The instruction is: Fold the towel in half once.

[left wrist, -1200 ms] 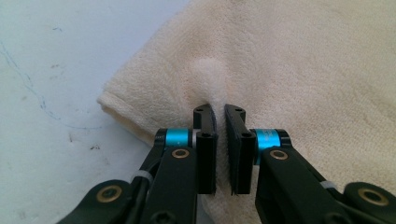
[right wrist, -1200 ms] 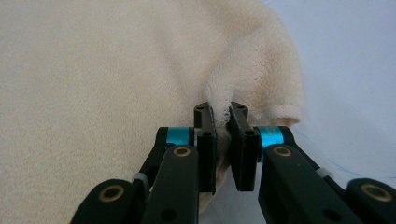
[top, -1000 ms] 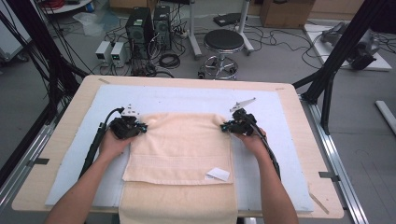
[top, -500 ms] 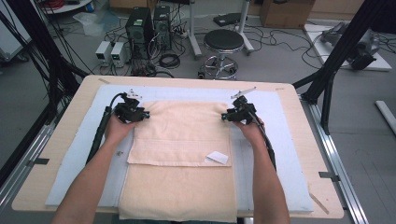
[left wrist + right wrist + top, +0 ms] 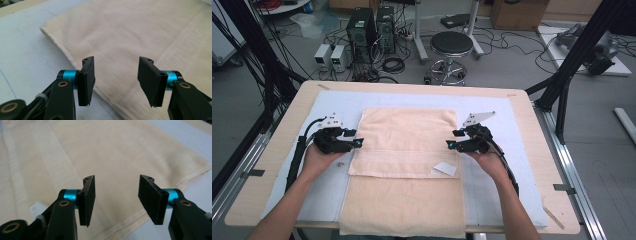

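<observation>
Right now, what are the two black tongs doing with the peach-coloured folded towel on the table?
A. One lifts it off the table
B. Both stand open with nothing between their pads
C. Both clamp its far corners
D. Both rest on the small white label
B: the left tongs and right tongs have just been opening, their pads stand apart with nothing between them, and the peach-coloured folded towel lies flat on the table.

Folded towel (image 5: 407,150) between left gripper (image 5: 357,138) and right gripper (image 5: 451,139)
</observation>
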The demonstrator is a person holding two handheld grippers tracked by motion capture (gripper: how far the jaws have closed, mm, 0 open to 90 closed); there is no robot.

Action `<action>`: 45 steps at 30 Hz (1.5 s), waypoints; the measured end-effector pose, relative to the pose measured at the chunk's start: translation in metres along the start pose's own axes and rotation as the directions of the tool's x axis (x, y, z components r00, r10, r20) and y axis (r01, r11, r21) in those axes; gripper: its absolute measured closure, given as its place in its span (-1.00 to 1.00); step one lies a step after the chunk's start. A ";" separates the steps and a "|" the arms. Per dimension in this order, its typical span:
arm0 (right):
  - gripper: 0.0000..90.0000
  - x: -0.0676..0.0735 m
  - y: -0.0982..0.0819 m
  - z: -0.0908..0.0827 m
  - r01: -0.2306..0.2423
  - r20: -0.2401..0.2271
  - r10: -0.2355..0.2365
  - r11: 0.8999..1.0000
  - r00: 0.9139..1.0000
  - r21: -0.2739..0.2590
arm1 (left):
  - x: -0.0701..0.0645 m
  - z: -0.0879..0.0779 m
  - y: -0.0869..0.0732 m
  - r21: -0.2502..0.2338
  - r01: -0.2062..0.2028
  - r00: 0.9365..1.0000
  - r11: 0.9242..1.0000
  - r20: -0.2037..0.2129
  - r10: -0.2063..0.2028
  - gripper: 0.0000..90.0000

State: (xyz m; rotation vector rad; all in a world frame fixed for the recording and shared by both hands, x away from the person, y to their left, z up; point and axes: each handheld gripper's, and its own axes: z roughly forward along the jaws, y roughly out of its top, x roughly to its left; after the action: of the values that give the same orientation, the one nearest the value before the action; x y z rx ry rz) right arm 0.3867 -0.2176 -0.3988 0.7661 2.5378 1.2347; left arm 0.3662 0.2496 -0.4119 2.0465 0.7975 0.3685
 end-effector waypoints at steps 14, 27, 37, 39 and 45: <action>-0.02 0.051 -0.035 -0.010 0.098 -0.071 -0.096 0.994 0.993 0.038 | -0.047 -0.022 -0.036 0.029 -0.102 0.989 0.994 0.115 0.098 -0.07; 0.25 0.061 -0.051 0.002 0.157 -0.097 -0.148 0.983 0.984 0.094 | -0.055 -0.015 -0.047 0.090 -0.166 0.979 0.982 0.134 0.153 0.24; 0.85 0.055 -0.046 -0.003 0.127 -0.118 -0.118 0.990 0.986 0.066 | -0.054 -0.017 -0.039 0.083 -0.154 0.985 0.985 0.094 0.146 0.93; 0.86 0.053 -0.044 -0.005 0.117 -0.122 -0.109 0.991 0.987 0.059 | -0.054 -0.019 -0.038 0.068 -0.141 0.987 0.988 0.093 0.134 0.94; 0.89 0.054 -0.036 -0.018 0.098 -0.141 -0.092 0.995 0.986 0.034 | -0.054 -0.034 -0.031 0.010 -0.134 0.987 0.991 0.093 0.133 0.95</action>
State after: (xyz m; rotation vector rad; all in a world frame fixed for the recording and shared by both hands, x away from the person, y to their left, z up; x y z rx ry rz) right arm 0.3210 -0.2186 -0.4138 0.5784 2.6833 1.2504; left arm 0.2958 0.2481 -0.4159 2.1224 0.6112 0.3399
